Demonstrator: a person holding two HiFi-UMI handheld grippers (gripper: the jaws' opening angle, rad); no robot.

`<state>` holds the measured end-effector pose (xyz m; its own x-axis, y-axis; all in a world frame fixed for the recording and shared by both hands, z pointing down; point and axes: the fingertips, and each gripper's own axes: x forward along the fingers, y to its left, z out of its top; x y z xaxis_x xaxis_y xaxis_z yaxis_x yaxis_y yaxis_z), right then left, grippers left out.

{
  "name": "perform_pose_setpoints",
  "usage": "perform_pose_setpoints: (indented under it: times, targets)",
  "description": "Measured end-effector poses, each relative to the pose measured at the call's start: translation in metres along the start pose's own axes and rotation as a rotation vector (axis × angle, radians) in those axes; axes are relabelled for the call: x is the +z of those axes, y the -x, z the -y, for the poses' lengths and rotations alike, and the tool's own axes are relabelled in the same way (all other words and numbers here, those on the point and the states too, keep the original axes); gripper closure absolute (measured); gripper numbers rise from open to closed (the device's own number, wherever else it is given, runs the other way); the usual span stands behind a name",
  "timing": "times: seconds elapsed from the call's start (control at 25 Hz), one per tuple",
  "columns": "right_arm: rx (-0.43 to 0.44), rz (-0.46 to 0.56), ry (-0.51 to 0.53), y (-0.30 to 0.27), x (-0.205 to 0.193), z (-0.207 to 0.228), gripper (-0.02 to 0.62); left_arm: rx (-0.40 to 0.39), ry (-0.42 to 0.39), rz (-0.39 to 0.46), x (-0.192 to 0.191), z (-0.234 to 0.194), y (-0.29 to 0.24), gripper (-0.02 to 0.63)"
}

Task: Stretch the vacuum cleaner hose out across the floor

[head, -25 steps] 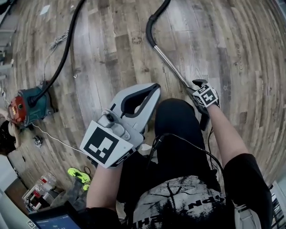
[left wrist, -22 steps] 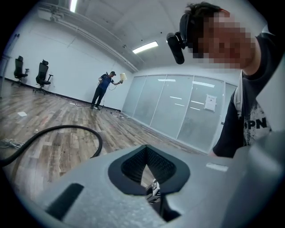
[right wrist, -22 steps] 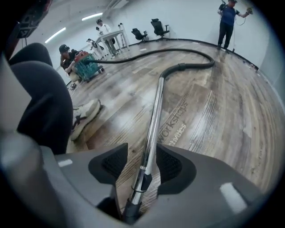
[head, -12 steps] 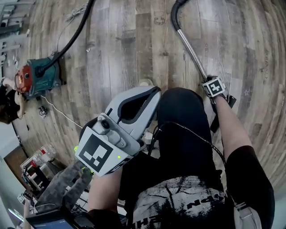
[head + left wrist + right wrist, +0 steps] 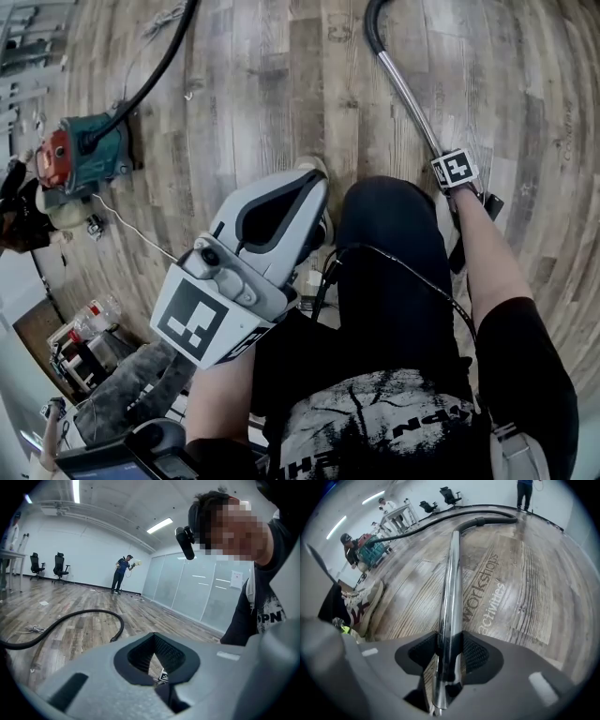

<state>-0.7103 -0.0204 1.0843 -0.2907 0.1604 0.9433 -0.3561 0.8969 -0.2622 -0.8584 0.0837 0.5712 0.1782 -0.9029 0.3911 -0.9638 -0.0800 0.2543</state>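
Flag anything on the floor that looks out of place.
The hose lies in a curve between the vacuum and the wand, not stretched straight. A thin white cord also trails loose beside the vacuum.

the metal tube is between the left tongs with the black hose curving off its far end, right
No: the right gripper view shows the metal tube between the right tongs, which have just been closing on it. The black hose does curve off its far end.

On my right the straight chrome metal wand (image 5: 403, 89) reaches away over the wood-plank floor (image 5: 272, 84); from its far end the black flexible hose (image 5: 150, 80) runs left to the teal canister vacuum (image 5: 84, 155).
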Motion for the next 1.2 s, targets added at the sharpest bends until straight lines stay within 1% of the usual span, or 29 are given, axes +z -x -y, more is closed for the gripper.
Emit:
perform_pose_setpoints:
  times: [0.12, 0.4, 0.48, 0.56, 0.6, 0.72, 0.8, 0.88, 0.92, 1.04, 1.12, 1.2]
  targets:
    - [0.028, 0.03, -0.053, 0.011, 0.001, -0.001, 0.438, -0.011, -0.018, -0.017, -0.004, 0.005, -0.002, 0.609]
    - [0.021, 0.004, -0.067, 0.03, -0.019, 0.005, 0.44, -0.062, -0.032, -0.015, 0.003, 0.023, -0.014, 0.607]
    - [0.025, 0.01, -0.074, 0.034, -0.02, 0.01, 0.44, -0.064, -0.034, -0.013, 0.0, 0.023, -0.018, 0.609]
    - [0.042, 0.015, -0.08, 0.036, -0.023, 0.008, 0.44, -0.055, -0.014, -0.021, -0.006, 0.019, -0.022, 0.609]
    - [0.051, 0.013, -0.081, 0.038, -0.026, 0.006, 0.44, -0.049, 0.01, -0.026, -0.01, 0.016, -0.024, 0.607]
    - [0.063, 0.011, -0.076, 0.047, -0.026, 0.01, 0.44, -0.034, 0.096, -0.056, -0.027, -0.004, -0.045, 0.604]
    - [0.059, 0.005, -0.069, 0.053, -0.025, 0.014, 0.44, -0.036, 0.151, -0.117, -0.053, -0.022, -0.074, 0.534]
    - [0.052, -0.008, -0.066, 0.058, -0.029, 0.016, 0.44, -0.054, 0.237, -0.192, -0.091, -0.042, -0.113, 0.494]
    - [0.048, -0.015, -0.066, 0.062, -0.03, 0.016, 0.44, -0.066, 0.303, -0.229, -0.112, -0.052, -0.135, 0.456]
    - [0.04, -0.03, -0.053, 0.074, -0.022, 0.016, 0.44, -0.092, 0.552, -0.311, -0.181, -0.069, -0.197, 0.408]
    - [0.037, -0.035, -0.051, 0.081, -0.018, 0.015, 0.44, -0.108, 0.686, -0.349, -0.226, -0.064, -0.232, 0.373]
    - [0.026, -0.042, -0.058, 0.089, -0.018, 0.017, 0.44, -0.139, 0.789, -0.367, -0.261, -0.045, -0.263, 0.35]
